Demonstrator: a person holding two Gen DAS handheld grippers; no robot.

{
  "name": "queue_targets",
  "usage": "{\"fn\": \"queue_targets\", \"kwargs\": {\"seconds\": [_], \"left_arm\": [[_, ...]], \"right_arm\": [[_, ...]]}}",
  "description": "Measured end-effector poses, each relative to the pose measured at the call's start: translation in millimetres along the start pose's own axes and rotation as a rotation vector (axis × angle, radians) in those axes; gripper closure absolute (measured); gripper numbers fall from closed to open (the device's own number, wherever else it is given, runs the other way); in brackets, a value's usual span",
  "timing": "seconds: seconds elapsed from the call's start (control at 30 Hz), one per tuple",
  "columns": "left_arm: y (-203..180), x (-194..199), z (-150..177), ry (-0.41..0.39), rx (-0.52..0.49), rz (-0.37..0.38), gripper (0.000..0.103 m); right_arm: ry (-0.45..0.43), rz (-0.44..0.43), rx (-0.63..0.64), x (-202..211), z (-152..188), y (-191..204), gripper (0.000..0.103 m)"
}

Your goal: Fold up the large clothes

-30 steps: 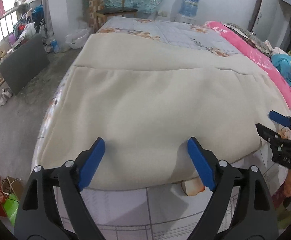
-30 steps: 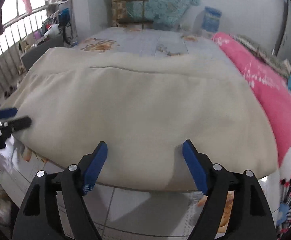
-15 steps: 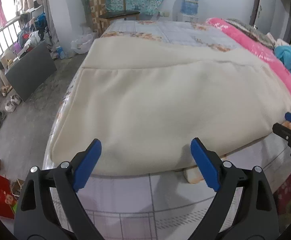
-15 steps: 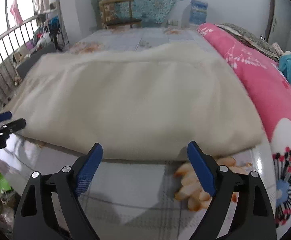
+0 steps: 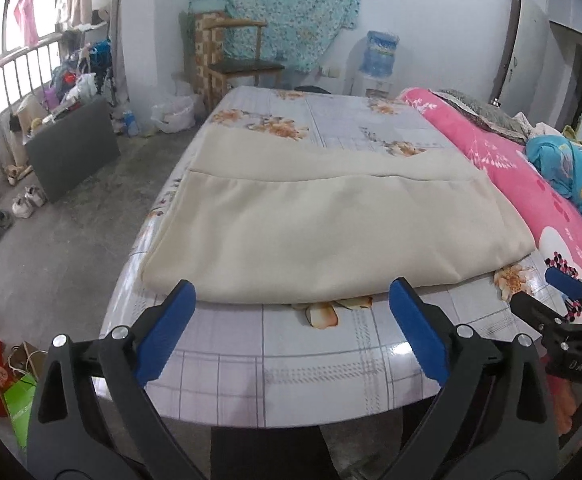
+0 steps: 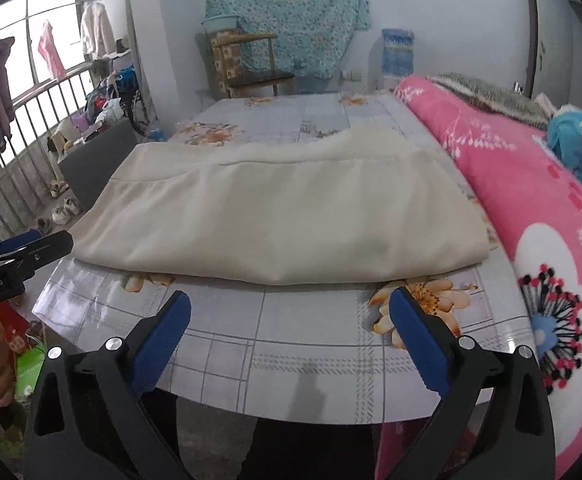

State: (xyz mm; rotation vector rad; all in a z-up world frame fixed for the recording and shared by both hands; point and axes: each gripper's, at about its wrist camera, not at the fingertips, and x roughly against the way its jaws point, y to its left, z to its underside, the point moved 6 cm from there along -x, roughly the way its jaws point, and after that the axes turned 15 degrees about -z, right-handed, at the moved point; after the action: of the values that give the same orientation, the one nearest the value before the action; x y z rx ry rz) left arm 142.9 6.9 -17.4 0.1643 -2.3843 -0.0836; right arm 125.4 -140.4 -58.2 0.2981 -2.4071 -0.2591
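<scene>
A large cream garment (image 5: pixel 323 224) lies folded flat on the floral tablecloth of the table (image 5: pixel 311 364); it also shows in the right wrist view (image 6: pixel 291 220). My left gripper (image 5: pixel 291 296) is open and empty, held just short of the garment's near fold edge. My right gripper (image 6: pixel 291 304) is open and empty too, a little back from the near edge. The right gripper shows at the right edge of the left wrist view (image 5: pixel 563 300), and the left gripper at the left edge of the right wrist view (image 6: pixel 23 252).
A pink floral quilt (image 6: pixel 531 200) lies along the table's right side with a blue cloth (image 5: pixel 567 172) on it. A wooden chair (image 5: pixel 243 64) and water dispenser (image 5: pixel 379 56) stand at the far wall. Floor clutter, shoes and a grey board (image 5: pixel 71 148) are at left.
Both grippers have pulled back from the garment toward the table's near edge and risen. The garment now lies farther ahead, with bare tablecloth between it and the fingers.
</scene>
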Motion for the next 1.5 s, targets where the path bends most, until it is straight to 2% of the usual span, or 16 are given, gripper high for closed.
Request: {"fn": "queue_targets", "kwargs": {"seconds": [0.07, 0.17, 0.23, 0.37, 0.7, 0.87, 1.1, 1.5], "left_arm": [[-2, 8, 0, -0.012, -0.011, -0.038, 0.009], [-8, 22, 1, -0.055, -0.067, -0.158, 0.009], [-16, 31, 2, -0.089, -0.11, -0.187, 0.009], [-22, 35, 7, -0.098, -0.106, -0.208, 0.008], [-21, 19, 19, -0.007, -0.021, -0.19, 0.008], [-21, 13, 26, 0.026, -0.019, -0.209, 0.008], [-21, 2, 35, 0.099, 0.007, -0.193, 0.008], [-29, -1, 39, 0.131, -0.008, -0.185, 0.008]], "right_arm": [[-0.012, 0.024, 0.027, 6, -1, 6, 0.006], [-0.023, 0.051, 0.045, 12, -3, 11, 0.006], [-0.031, 0.062, 0.047, 16, -5, 13, 0.006], [-0.053, 0.086, 0.049, 23, -5, 14, 0.006], [0.038, 0.093, -0.008, 13, 6, 2, 0.006], [0.073, 0.091, -0.039, 7, 12, -4, 0.006], [0.115, 0.082, -0.055, -2, 20, -4, 0.006], [0.157, 0.088, -0.048, -8, 28, -2, 0.006]]}}
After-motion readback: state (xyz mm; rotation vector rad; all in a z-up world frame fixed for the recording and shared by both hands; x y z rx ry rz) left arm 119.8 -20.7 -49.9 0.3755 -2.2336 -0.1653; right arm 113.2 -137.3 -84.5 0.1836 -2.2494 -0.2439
